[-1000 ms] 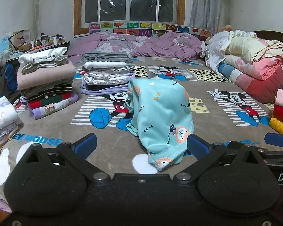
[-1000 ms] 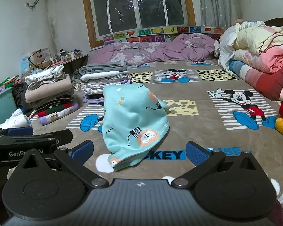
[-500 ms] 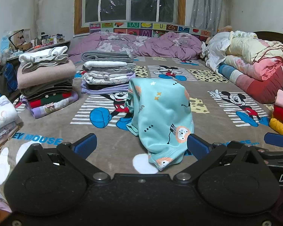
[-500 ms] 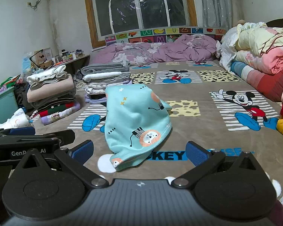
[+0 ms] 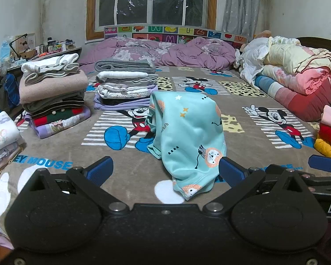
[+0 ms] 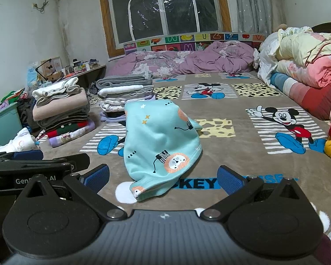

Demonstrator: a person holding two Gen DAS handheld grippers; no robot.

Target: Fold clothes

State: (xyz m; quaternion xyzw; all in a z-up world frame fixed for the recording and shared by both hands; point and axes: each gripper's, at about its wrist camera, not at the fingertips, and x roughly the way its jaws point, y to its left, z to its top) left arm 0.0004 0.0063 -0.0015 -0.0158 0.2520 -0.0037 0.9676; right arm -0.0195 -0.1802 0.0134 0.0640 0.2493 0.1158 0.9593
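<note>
Left wrist view shows you the bed (image 5: 242,119), spread with a brown cartoon-mouse blanket, with everything else resting on it. At the far end lies a rumpled purple quilt (image 5: 172,52); along the right edge, a heap of rolled bedding (image 5: 298,75). On the left stand two stacks of folded clothes (image 5: 55,95), one near the edge and one further in, so some of the work looks done.

The piece to fold is the teal garment (image 5: 187,132), printed with small lions and stars. It lies bunched in the middle of the bed, just ahead of both grippers and touching neither. It humps up loosely and drapes over itself, so judge it soft, light and limp: it will sag from any single hold and will not keep a shape until you flatten it. It should not slip much on the fuzzy blanket.

Your left gripper (image 5: 165,167) has its jaws wide apart and empty. In the right wrist view, your right gripper (image 6: 163,176) is likewise spread and holds nothing, with the garment (image 6: 158,141) straight ahead.

Take hold at the hem. The near end tapers to a cuff with orange trim (image 5: 189,188), the closest firm edge. Pinch there with one gripper, find a second edge with the other, then pull the cloth flat.
</note>
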